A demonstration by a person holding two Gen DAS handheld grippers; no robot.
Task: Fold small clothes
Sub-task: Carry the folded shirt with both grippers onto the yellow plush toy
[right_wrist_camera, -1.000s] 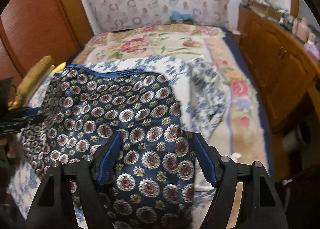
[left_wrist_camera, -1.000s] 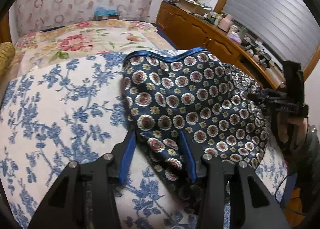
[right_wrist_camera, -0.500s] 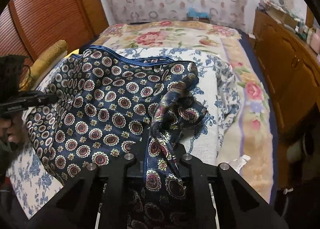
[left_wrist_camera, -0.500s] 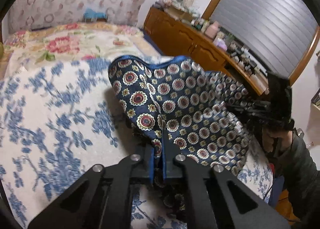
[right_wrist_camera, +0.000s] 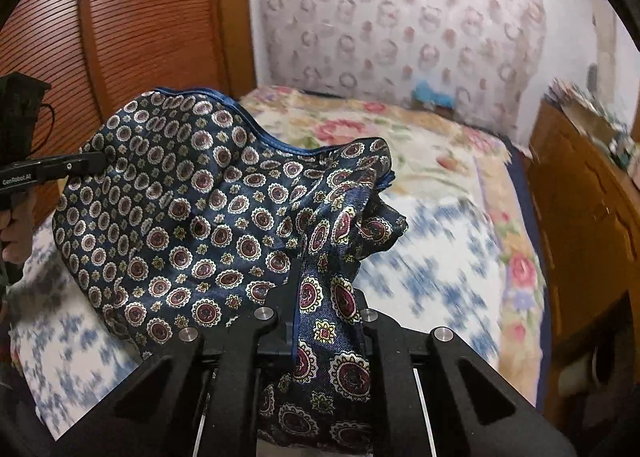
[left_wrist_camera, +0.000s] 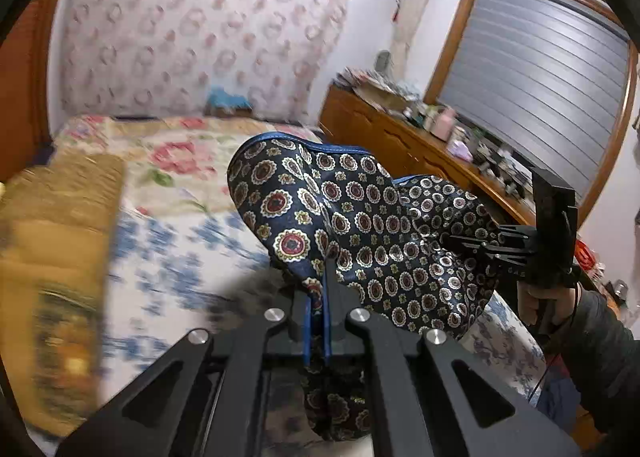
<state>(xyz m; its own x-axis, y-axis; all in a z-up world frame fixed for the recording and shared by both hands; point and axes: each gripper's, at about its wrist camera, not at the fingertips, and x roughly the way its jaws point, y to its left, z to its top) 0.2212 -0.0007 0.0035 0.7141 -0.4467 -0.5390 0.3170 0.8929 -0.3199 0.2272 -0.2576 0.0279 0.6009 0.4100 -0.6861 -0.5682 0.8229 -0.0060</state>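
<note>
- My left claw [left_wrist_camera: 317,309] is pinched tight on one edge of the dark blue patterned cloth [left_wrist_camera: 360,225], fabric squeezed between its blue pads [left_wrist_camera: 306,327] and a bit hanging below.
- My right claw [right_wrist_camera: 320,313] is clamped on another edge of the same cloth [right_wrist_camera: 192,225]; a bunched strip runs straight down through its fingers.
- The cloth is up off the bed [left_wrist_camera: 172,257], stretched loosely between the two claws and sagging in the middle. The blue trimmed edge sits along the top.
- In the left camera I can see the right claw [left_wrist_camera: 460,243] out at the far side of the cloth, with the gloved-looking hand [left_wrist_camera: 538,303] holding it.
- In the right camera the left claw [right_wrist_camera: 94,163] pokes in from the left edge and meets the cloth near its upper corner.
- Under it all is the white-and-blue flowered sheet [right_wrist_camera: 424,269], blurry in both views, with a pink rose blanket [right_wrist_camera: 384,137] further back.
- A wooden dresser [left_wrist_camera: 404,141] with clutter on top runs along the window side, and a yellowish pillow [left_wrist_camera: 56,265] is smeared across the left of the left camera.
</note>
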